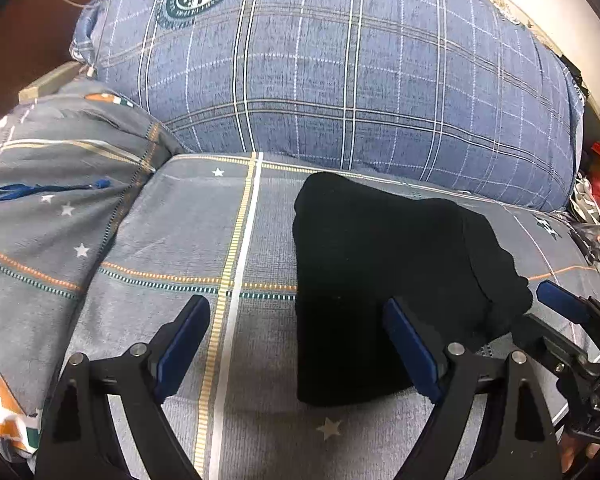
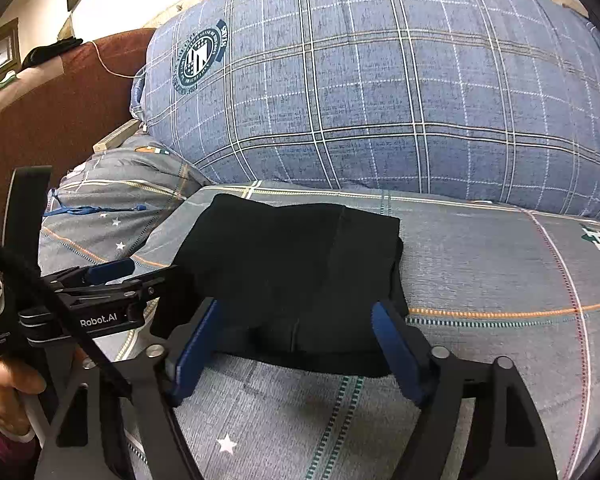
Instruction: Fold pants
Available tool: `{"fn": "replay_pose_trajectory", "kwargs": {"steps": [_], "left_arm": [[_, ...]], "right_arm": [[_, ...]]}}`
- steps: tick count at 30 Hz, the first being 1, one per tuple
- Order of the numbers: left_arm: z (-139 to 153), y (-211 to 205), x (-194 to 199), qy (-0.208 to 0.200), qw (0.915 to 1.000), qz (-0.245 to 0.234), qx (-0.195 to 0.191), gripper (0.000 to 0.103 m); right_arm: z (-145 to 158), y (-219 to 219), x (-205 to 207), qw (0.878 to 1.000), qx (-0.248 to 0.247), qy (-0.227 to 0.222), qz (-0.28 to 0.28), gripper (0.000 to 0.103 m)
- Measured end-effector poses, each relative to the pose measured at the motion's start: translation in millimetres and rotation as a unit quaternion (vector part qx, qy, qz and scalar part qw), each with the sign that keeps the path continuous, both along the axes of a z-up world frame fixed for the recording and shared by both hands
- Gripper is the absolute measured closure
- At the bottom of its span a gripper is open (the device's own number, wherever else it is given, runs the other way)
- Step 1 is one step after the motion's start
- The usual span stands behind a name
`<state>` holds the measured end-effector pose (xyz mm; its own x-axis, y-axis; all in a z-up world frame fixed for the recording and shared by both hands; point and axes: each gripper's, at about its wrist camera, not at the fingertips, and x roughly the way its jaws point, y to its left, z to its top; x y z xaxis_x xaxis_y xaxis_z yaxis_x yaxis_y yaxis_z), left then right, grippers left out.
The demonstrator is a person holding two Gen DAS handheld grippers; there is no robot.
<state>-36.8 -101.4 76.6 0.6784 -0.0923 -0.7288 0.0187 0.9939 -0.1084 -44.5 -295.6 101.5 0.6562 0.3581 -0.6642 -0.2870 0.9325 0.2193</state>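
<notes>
Folded black fabric pants (image 1: 384, 280) lay on a grey star-print bed (image 1: 188, 236) near a blue plaid pillow (image 1: 340, 72); left tongs (image 1: 296, 320) and right tongs (image 2: 296, 324) were both released.

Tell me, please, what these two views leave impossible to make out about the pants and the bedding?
- Pants: both views show flat black, so fold lines and layer count are unreadable.
- Pants' near edge: the right wrist view partly blocks it with the right gripper.
- Pillow crest lettering: too small and warped.

The bed, covered by a grey star-and-stripe printed cotton sheet (image 1: 172, 240), carries a folded black fabric pants bundle (image 1: 380, 272), a large blue plaid pillow (image 1: 340, 72) behind it, and a rumpled grey matching quilt (image 1: 48, 184) at left.
</notes>
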Motion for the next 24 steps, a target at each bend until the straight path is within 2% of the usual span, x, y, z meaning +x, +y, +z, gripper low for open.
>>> {"fn": "replay_pose_trajectory", "kwargs": {"steps": [7,17,24], "left_arm": [[7.7,-6.4,-11.4,-0.011,0.9999,-0.002,0.012,0.015],[27.4,-13.3,-36.6,-0.057,0.9975,-0.002,0.041,0.015],[37.1,-13.1,-48.9,-0.07,0.9963,-0.004,0.049,0.015]], "right_arm": [[0.6,1.2,-9.5,1.0,0.0,0.004,-0.004,0.016],[3.9,-1.5,-22.4,1.0,-0.004,-0.004,-0.018,0.011],[13.6,1.6,-32.7,0.999,-0.018,-0.024,-0.018,0.01]]}}
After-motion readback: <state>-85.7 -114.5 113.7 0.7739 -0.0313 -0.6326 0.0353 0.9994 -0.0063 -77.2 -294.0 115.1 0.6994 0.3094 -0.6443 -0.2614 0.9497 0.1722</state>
